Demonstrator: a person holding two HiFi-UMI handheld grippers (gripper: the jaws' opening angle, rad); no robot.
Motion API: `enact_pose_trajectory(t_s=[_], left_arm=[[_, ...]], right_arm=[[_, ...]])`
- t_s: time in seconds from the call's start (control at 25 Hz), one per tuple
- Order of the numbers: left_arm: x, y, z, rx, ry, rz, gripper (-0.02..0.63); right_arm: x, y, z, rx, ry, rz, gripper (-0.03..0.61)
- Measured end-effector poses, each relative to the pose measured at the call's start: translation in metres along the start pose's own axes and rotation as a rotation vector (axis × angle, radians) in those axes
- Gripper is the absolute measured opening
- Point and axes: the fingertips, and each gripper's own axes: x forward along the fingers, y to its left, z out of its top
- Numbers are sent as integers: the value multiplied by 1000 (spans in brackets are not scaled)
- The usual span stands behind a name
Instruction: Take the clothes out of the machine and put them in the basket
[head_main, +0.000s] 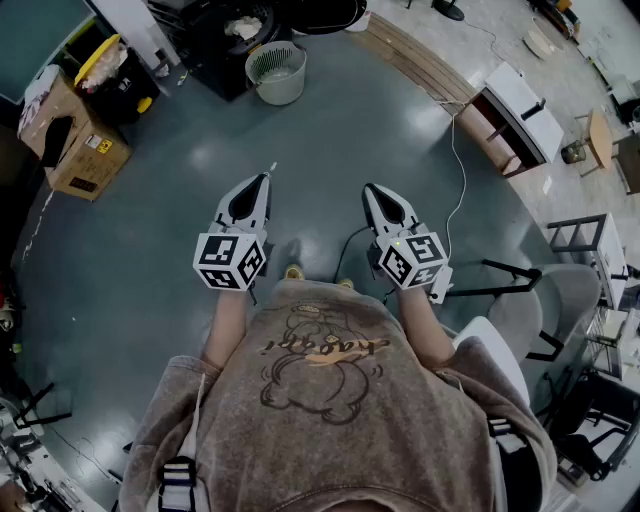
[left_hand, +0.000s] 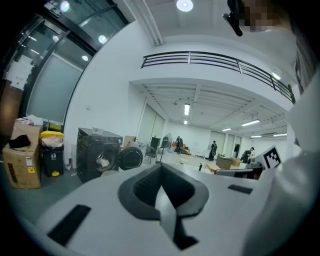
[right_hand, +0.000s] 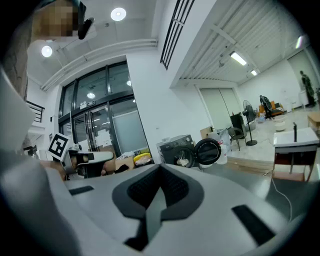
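Observation:
The dark washing machine (head_main: 215, 45) stands far ahead across the floor, its round door (left_hand: 131, 157) swung open. Pale clothes (left_hand: 103, 161) show inside the drum. A light round basket (head_main: 276, 72) sits on the floor just in front of the machine. I hold both grippers level at waist height, well short of the machine. My left gripper (head_main: 264, 178) is shut with nothing in it, and so is my right gripper (head_main: 370, 190). In the right gripper view the machine (right_hand: 176, 149) and its open door (right_hand: 207, 151) stand in the distance beyond the closed jaws.
A cardboard box (head_main: 75, 140) and a black bin with yellow contents (head_main: 110, 75) stand at the left. A white table (head_main: 520, 110) with a trailing cable (head_main: 455, 190) is at the right, chairs (head_main: 560, 300) nearer me. Grey floor (head_main: 330, 140) stretches between me and the machine.

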Motion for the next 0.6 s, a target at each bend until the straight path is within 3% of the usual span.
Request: enact_pose_trajectory(t_s=[0.2, 0.44, 0.6], left_arm=[[1, 13, 2, -3, 1, -5, 3], [3, 35, 3, 54, 10, -49, 3], [7, 54, 7, 40, 6, -72, 3]], right_arm=[[12, 6, -1, 10, -4, 1, -5], [31, 27, -9, -3, -3, 14, -5], [47, 30, -11, -14, -13, -25, -4]])
